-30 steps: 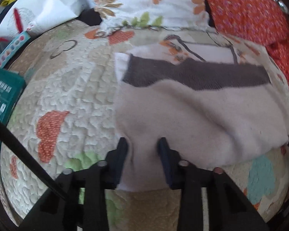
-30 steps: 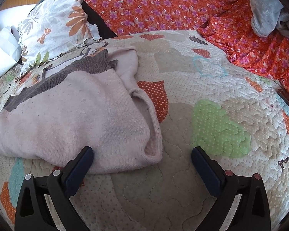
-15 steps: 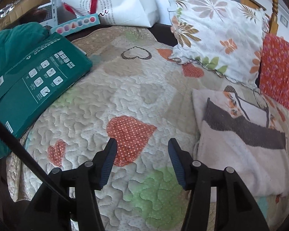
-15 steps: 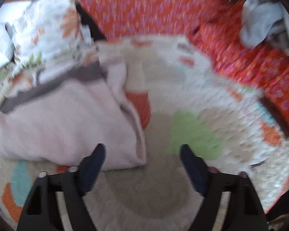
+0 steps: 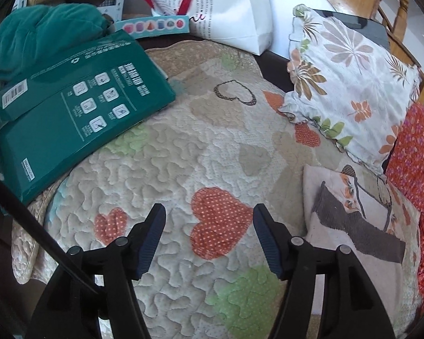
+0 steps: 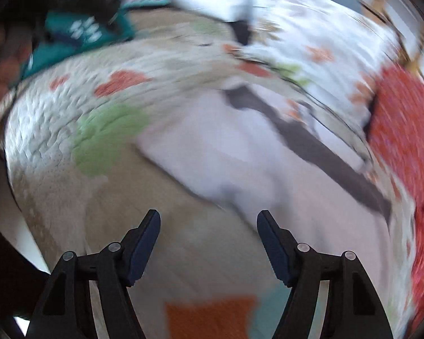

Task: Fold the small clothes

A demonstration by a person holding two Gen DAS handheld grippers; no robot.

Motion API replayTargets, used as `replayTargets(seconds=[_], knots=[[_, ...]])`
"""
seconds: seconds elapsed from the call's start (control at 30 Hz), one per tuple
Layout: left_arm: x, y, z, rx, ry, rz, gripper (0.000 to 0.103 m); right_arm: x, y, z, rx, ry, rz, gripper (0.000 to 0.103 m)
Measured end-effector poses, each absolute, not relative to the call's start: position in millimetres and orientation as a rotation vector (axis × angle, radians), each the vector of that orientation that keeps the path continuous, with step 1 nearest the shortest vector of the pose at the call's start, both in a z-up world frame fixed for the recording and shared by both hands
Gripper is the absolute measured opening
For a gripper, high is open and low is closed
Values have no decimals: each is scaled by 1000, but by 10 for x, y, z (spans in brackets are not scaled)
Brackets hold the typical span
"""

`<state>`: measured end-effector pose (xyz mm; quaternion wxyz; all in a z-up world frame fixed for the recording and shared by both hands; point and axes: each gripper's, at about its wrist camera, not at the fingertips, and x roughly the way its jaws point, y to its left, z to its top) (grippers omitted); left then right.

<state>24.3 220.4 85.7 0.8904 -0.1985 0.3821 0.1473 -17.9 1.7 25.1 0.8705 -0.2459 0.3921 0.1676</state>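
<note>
A folded pale pink sweater with a dark grey band [image 5: 350, 226] lies on the quilted bedspread [image 5: 183, 152] at the right of the left wrist view. In the blurred right wrist view the same sweater [image 6: 268, 163] fills the middle and right. My left gripper [image 5: 209, 217] hangs over bare quilt to the left of the sweater; its jaws are opening and nothing is between them. My right gripper [image 6: 209, 223] hovers over the quilt at the sweater's near edge. Its jaws are closing, with nothing between the pads.
A green box [image 5: 70, 118] and teal cloth [image 5: 36, 36] lie at the far left. A white paper bag [image 5: 229, 2] stands at the back. A floral pillow [image 5: 344, 79] and red flowered fabric [image 5: 415, 155] border the sweater on the right.
My left gripper has let go of the sweater, swung left over bare quilt and opened wider. My right gripper has swept fast to the left with a roll, and its jaws have narrowed.
</note>
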Motion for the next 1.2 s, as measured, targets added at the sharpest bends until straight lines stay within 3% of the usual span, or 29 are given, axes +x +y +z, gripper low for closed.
replayTargets(seconds=[0.17,0.23,0.27,0.37,0.77,1.03,1.2], knots=[[159,2450,864,-488,780,324,63,171,403,212,-580,761,256,67],[130,2522,863,-517,776,325,63,332,477,207,-576,777,241,50],[113,2559,864,-531,772,326,63,392,506,193,-561,794,251,32],[59,2657,882,-561,755,336,63,531,592,217,-531,821,252,18],[39,2705,878,-556,750,363,63,730,276,659,-104,936,308,12],[184,2173,880,-436,784,283,63,781,-1332,1332,255,821,172,11],[247,1745,870,-366,815,208,63,353,-2797,1191,486,802,-28,11]])
